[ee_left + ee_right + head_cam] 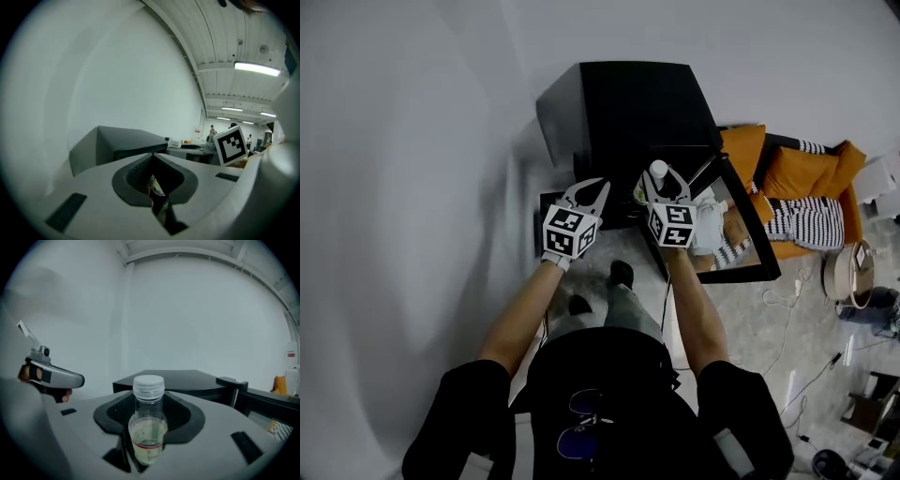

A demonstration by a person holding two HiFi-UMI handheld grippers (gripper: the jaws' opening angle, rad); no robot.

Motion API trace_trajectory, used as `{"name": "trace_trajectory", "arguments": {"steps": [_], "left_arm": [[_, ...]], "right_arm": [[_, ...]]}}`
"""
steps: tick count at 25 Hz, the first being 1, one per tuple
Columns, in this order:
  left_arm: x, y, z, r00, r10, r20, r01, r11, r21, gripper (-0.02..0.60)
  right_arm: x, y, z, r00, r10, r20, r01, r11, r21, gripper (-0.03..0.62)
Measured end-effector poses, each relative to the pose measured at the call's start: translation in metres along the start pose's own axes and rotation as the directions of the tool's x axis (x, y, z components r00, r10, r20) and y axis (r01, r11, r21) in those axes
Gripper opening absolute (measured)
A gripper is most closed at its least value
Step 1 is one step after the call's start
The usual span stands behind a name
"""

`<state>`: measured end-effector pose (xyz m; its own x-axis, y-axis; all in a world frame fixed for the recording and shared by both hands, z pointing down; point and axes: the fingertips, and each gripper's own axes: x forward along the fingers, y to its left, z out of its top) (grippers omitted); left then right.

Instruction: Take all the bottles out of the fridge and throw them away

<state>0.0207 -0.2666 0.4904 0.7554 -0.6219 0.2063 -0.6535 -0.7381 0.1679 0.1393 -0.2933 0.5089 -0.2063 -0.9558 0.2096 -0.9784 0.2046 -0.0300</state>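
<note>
The right gripper (664,180) is clamping a small clear bottle (148,427) round its body, at one o'clock from the person, before the black fridge (628,112). Part-filled, it is probably handling light, smooth and slippery. The left gripper (588,191) is hanging closed, empty.

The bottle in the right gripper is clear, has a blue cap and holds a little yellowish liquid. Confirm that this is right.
One detail is wrong: the cap is white, not blue. The right gripper view shows it plainly. The rest stands: the right gripper holds the clear bottle, with a little yellowish liquid in it.
</note>
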Motion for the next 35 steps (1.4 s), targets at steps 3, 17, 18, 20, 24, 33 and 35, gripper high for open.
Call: {"name": "trace_trajectory", "arguments": {"steps": [3,17,18,20,24,33,35], "left_arm": [[-0.025,0.025,0.000,0.997,0.080,0.009,-0.080,0.997,-0.011,-0.002],[-0.154,0.124,-0.010,0.841,0.540,0.032,-0.531,0.836,-0.141,-0.002],[-0.161,0.127,-0.013,0.830,0.557,0.030,-0.547,0.824,-0.148,-0.002],[-0.173,0.131,-0.021,0.809,0.587,0.023,-0.576,0.801,-0.164,-0.002],[-0.188,0.136,-0.042,0.774,0.633,0.006,-0.619,0.758,-0.205,-0.002],[-0.202,0.136,-0.091,0.730,0.682,-0.043,-0.664,0.693,-0.280,-0.002],[-0.202,0.134,-0.100,0.725,0.687,-0.054,-0.669,0.683,-0.292,-0.002]], "right_arm": [[0.016,0.041,0.012,0.996,0.090,0.011,-0.090,0.995,-0.032,0.190],[0.073,0.236,0.025,0.809,0.587,-0.045,-0.587,0.799,-0.128,0.191],[0.074,0.243,0.023,0.797,0.602,-0.052,-0.603,0.787,-0.131,0.190],[0.075,0.257,0.016,0.774,0.629,-0.070,-0.633,0.762,-0.137,0.190],[0.077,0.276,-0.003,0.731,0.674,-0.111,-0.683,0.717,-0.142,0.190],[0.073,0.298,-0.051,0.664,0.721,-0.198,-0.747,0.652,-0.131,0.190],[0.070,0.298,-0.062,0.652,0.727,-0.216,-0.757,0.642,-0.124,0.190]]}}
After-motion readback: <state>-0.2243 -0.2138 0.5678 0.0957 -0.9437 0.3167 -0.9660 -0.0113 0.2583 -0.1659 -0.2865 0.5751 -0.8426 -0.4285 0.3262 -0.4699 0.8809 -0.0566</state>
